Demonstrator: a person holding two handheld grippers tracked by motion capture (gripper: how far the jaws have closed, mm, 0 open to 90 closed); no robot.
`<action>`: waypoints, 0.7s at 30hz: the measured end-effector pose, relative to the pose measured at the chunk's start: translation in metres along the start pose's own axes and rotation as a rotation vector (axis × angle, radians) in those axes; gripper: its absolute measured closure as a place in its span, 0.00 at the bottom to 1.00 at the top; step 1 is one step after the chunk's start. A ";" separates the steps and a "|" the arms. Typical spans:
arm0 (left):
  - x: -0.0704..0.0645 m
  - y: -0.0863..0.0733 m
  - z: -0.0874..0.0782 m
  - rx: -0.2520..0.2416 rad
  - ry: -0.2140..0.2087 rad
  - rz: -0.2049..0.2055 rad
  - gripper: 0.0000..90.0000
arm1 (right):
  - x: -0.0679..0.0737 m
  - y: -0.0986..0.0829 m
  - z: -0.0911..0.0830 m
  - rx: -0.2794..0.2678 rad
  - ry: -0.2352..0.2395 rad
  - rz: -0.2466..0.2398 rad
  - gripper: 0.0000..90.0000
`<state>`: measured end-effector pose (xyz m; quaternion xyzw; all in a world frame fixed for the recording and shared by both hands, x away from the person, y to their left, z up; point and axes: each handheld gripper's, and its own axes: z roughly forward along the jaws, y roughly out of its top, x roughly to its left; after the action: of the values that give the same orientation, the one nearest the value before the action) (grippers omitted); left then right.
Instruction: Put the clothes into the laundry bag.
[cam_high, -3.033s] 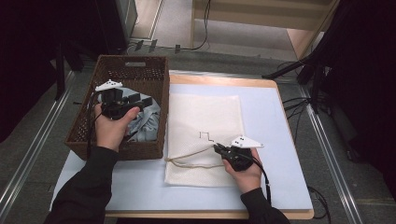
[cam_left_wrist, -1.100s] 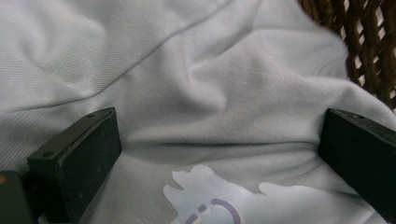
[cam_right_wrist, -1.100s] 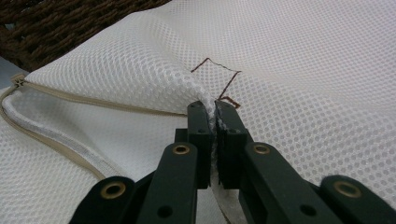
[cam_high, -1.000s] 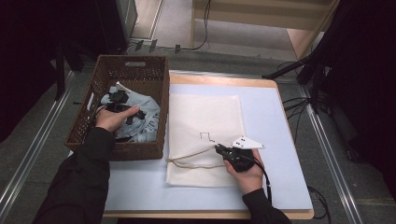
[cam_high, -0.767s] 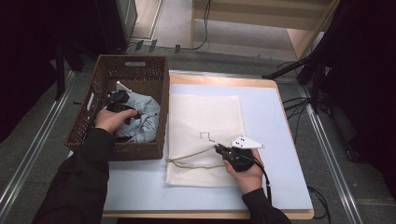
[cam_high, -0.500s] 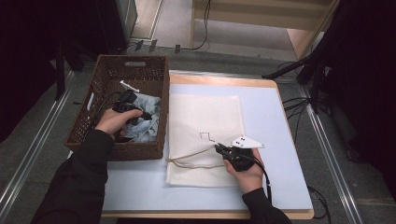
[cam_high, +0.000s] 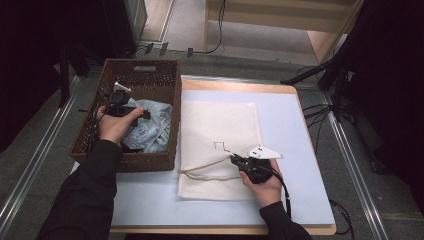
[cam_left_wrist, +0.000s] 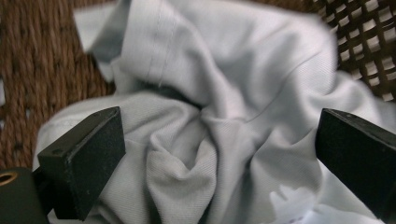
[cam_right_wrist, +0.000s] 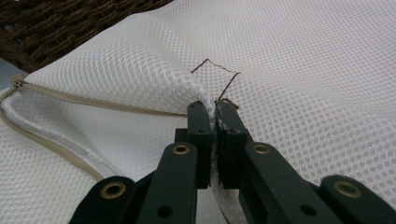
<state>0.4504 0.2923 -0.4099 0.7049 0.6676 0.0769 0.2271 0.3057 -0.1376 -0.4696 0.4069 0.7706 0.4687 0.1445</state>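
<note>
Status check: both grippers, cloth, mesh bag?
Left gripper open over grey cloth in basket. Right gripper shut on mesh bag flap, zipper mouth open. Nothing in the way.

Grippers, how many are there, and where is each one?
2. The left gripper is over the blue cloth in the basket, jaws wide open. The right gripper is on the white mesh bag, jaws pinching its top layer.

The high view hangs above my side of the bench (cam_high: 300, 125), facing forward and down across basket (cam_high: 145, 70) and mesh bag (cam_high: 220, 130). My left gripper's camera sits very close over the grey cloth (cam_left_wrist: 210, 130) in that basket. My right gripper's camera looks low along the mesh bag (cam_right_wrist: 303, 70), basket weave (cam_right_wrist: 70, 23) behind.
</note>
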 end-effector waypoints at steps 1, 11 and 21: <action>0.000 -0.001 0.004 0.033 0.011 -0.009 0.04 | 0.000 0.000 0.000 0.003 0.001 0.005 0.96; -0.012 -0.001 0.007 0.092 -0.052 0.086 0.72 | 0.000 0.000 0.000 0.004 0.004 0.005 0.96; -0.013 0.000 -0.010 -0.078 -0.292 0.068 0.69 | -0.001 0.000 0.001 0.005 0.003 0.006 0.97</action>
<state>0.4453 0.2815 -0.3985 0.7213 0.5996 0.0070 0.3465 0.3064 -0.1377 -0.4703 0.4088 0.7708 0.4678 0.1410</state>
